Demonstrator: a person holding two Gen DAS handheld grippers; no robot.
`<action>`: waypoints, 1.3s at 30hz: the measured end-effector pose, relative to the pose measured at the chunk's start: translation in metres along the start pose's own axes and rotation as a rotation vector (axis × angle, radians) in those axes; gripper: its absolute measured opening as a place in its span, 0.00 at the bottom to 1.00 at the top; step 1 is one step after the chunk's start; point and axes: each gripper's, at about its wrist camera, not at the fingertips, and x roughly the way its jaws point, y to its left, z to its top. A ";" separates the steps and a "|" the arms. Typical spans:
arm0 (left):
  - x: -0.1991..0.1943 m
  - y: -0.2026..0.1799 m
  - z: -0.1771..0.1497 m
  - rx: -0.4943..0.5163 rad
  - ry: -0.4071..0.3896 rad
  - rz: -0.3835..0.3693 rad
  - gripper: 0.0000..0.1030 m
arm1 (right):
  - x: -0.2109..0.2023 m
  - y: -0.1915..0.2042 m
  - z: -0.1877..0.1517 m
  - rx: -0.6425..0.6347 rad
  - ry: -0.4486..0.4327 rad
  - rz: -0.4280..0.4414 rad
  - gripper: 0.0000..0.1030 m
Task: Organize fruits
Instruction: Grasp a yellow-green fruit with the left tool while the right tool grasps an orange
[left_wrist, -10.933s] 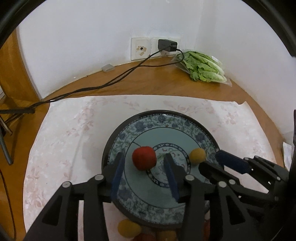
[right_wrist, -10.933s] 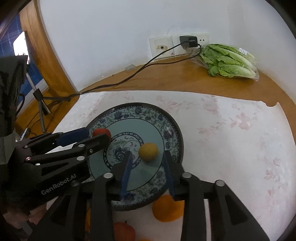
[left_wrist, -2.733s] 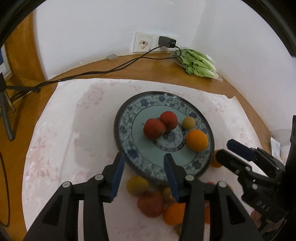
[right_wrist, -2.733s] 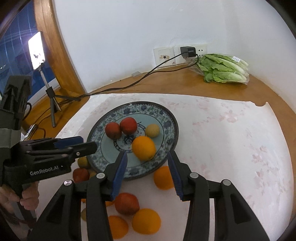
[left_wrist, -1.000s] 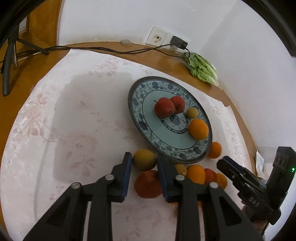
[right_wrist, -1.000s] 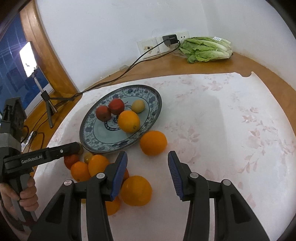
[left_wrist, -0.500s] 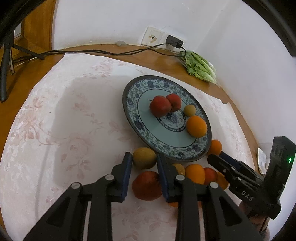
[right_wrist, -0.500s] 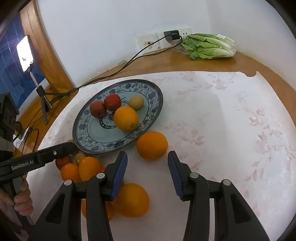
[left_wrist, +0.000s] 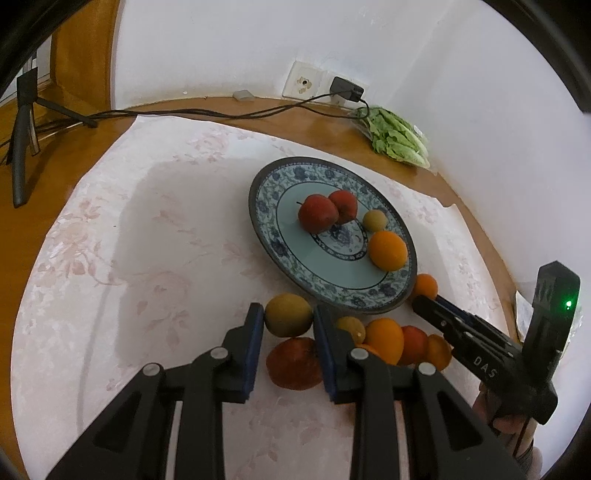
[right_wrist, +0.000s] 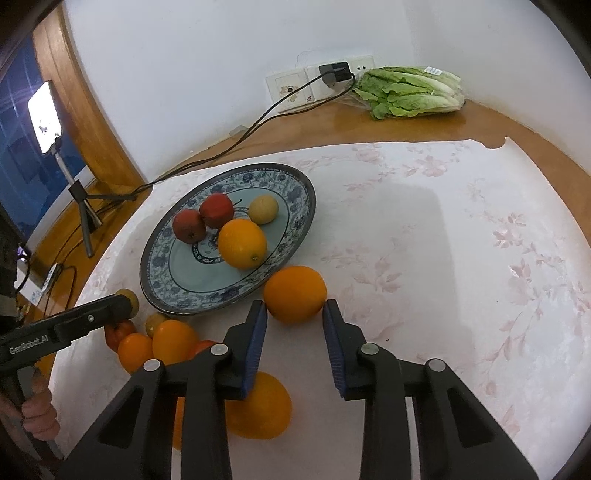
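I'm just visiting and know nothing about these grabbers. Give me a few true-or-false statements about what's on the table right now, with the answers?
1. The plate holds four fruits. True.
2. The left gripper has its fingers on either side of a yellow-green fruit. True.
3. The right gripper is lifting a red apple. False: its fingers flank an orange lying on the cloth beside the plate.
4. The lettuce lies on the plate. False: it lies on the bare wood near the wall sockets.
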 end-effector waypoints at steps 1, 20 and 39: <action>-0.002 0.000 0.000 -0.002 -0.002 -0.001 0.28 | -0.001 0.001 0.000 -0.003 -0.002 -0.001 0.31; -0.001 -0.019 0.014 0.043 -0.017 0.015 0.28 | -0.019 0.004 -0.007 -0.031 -0.026 0.007 0.28; 0.022 -0.032 0.028 0.114 -0.031 0.055 0.28 | -0.017 0.009 0.000 -0.071 -0.031 0.003 0.34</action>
